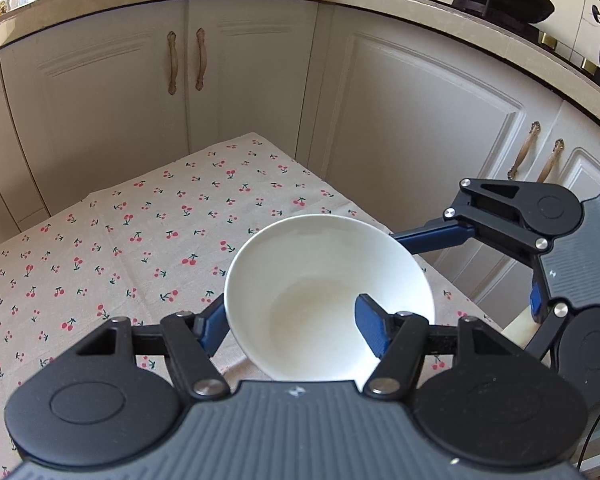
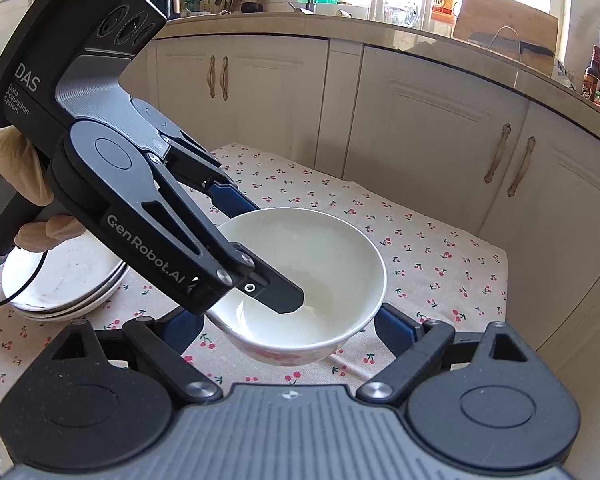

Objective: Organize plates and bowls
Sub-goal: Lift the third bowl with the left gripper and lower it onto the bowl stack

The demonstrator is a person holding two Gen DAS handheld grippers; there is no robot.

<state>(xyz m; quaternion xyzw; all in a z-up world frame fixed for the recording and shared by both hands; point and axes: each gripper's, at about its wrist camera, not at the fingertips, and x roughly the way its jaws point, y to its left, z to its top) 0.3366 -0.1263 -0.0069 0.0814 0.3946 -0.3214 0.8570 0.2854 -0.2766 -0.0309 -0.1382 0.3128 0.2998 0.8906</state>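
Above the cherry-print cloth surface, the left tool pinches the rim of a white ceramic bowl, one finger inside. Beside it the right tool stands spread around the bowl's near side. Stacked white plates lie at far left.

In the right wrist view, the black and grey handheld left gripper reaching in from ten o'clock carries white lettering: "DAS" with "Data Acquisition System" beneath it on its black body, and "GenRobot.AI" along its black linkage arm. Bottle labels at twelve o'clock are too blurred to read.
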